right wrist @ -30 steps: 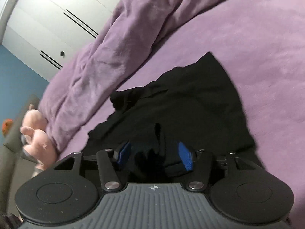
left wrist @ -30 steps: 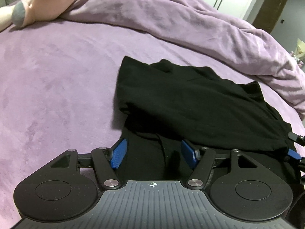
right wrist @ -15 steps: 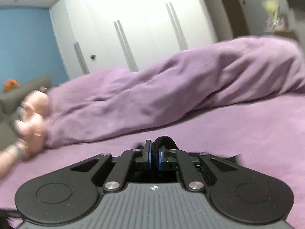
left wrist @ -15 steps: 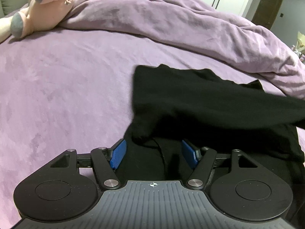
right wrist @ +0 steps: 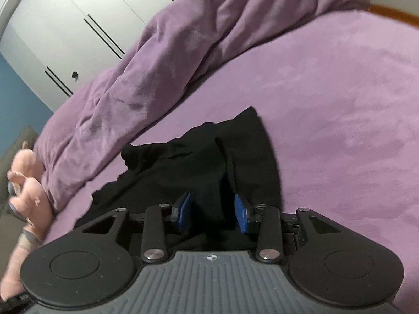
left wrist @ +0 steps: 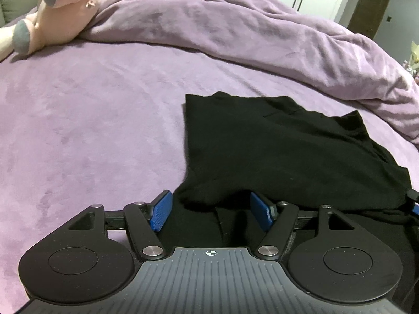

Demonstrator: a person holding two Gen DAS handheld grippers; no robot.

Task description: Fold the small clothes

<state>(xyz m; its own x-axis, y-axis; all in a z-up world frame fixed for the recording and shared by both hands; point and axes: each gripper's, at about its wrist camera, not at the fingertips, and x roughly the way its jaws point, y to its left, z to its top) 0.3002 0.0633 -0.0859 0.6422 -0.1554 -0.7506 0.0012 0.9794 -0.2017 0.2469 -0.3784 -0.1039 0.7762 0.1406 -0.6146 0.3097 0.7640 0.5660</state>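
- Left wrist view: one black garment (left wrist: 282, 151) lies on the purple bed (left wrist: 86, 130), its upper layer folded over, nearer the right side of the picture.
- Behind it one rumpled purple duvet (left wrist: 235, 31) runs across the bed; it does not touch the garment.
- One pink plush toy (left wrist: 62, 7) with grey patches sits at the far left against the duvet, well apart from the garment.
- White wardrobe doors (right wrist: 86, 26) stand behind the bed.
- My left hand-held gripper (left wrist: 212, 210) is spread wide, its two blue pads either side of the garment's near edge, not pressing it.
- My right hand-held gripper (right wrist: 212, 213) has just been opening; black cloth lies between its pads, which stand apart from it.
- Nothing blocks either gripper.
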